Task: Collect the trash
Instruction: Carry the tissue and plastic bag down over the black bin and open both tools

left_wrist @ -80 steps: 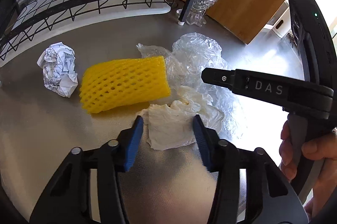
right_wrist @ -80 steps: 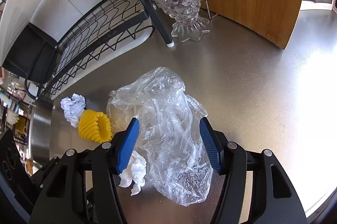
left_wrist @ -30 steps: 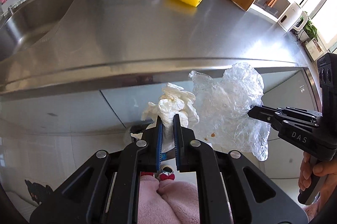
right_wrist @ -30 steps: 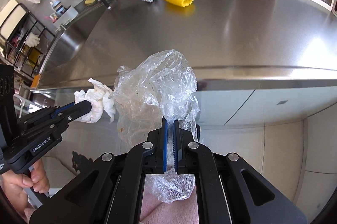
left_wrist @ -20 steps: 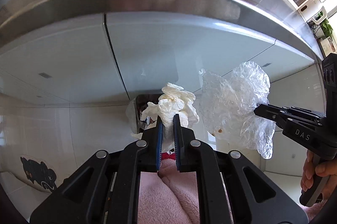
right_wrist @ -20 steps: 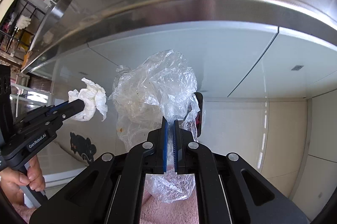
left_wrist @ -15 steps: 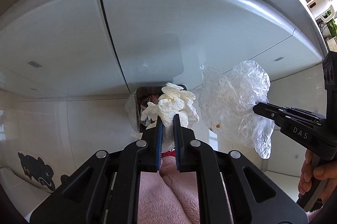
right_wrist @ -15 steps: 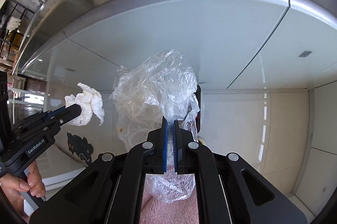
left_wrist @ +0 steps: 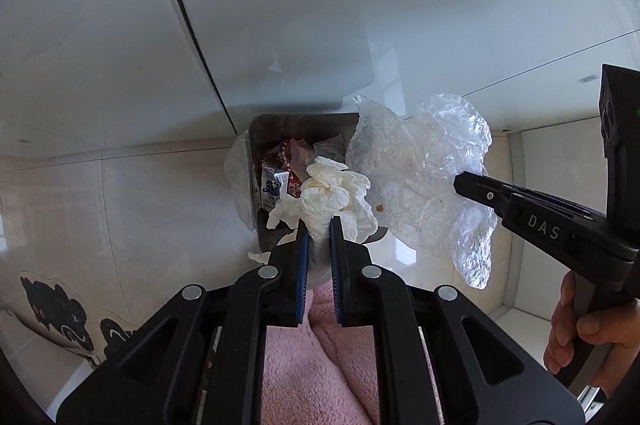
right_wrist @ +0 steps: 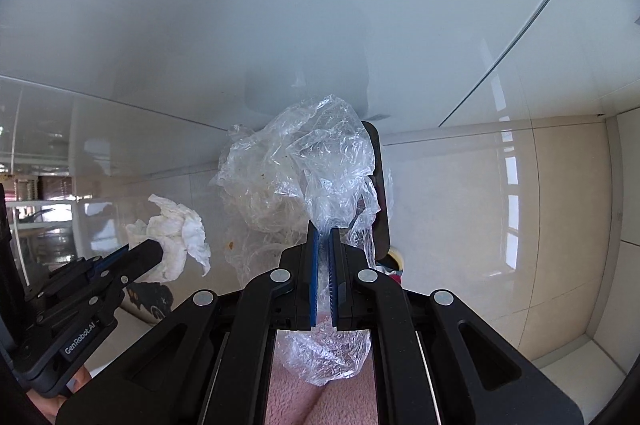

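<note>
Now, carrying: both loads hang over the open trash bin (left_wrist: 256, 161).
Left gripper (left_wrist: 318, 225): jaws clenched on white tissue (left_wrist: 328, 195).
Right gripper (right_wrist: 322, 237): jaws clenched on plastic bag (right_wrist: 304, 161).
Left to do: releasing both, probably.

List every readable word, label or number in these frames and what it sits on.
"DAS": side of the right gripper.
"GenRobot.AI": side of the left gripper.
Blue-and-white packet in the trash bin: large digits, too blurred to read.
</note>
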